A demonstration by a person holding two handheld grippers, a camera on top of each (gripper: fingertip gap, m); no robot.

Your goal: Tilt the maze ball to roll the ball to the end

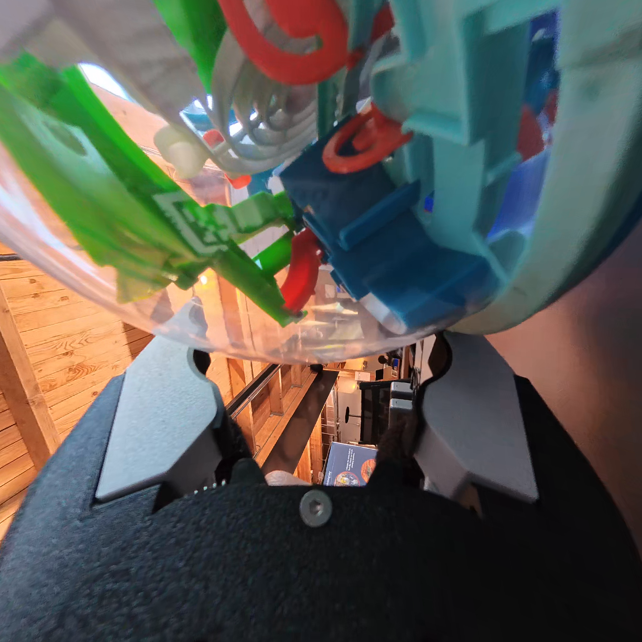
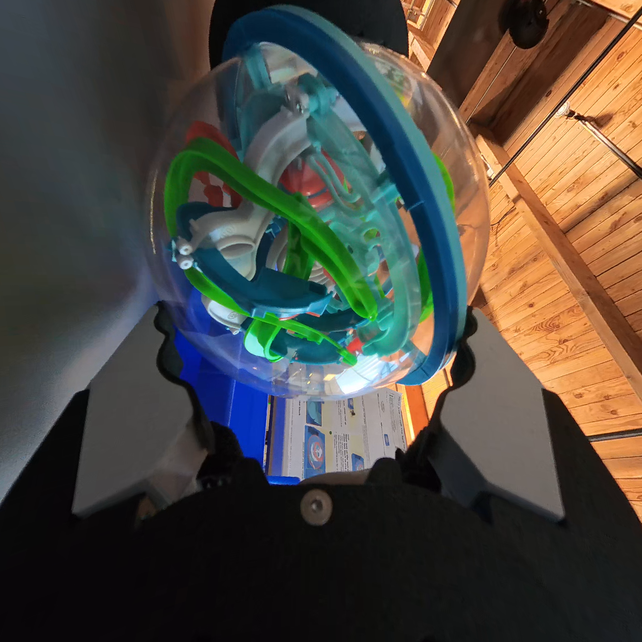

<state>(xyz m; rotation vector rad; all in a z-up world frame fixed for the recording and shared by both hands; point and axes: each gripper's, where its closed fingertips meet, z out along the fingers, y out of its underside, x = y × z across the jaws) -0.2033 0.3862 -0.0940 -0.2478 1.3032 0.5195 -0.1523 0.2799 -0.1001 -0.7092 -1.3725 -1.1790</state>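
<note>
The maze ball point(image 2: 312, 225) is a clear sphere with green, teal, grey and red tracks inside and a blue ring around it. My right gripper point(image 2: 314, 326) is shut on it, with both pads point(image 2: 465, 333) pressed to its lower sides, and holds it up in the air. In the left wrist view the maze ball point(image 1: 312, 208) fills the upper half, very close and blurred. My left gripper point(image 1: 319, 351) is open. Its fingertips point(image 1: 163, 347) lie at the ball's clear underside, and the ball is beyond the pads, not between them. I cannot make out the small rolling ball.
Wooden plank walls and beams point(image 2: 556, 243) lie to the right, and also show in the left wrist view point(image 1: 52, 330). Below the ball are a blue box point(image 2: 222, 410) and a printed sheet point(image 2: 347, 434). A dark shape point(image 2: 305, 14) sits behind the ball.
</note>
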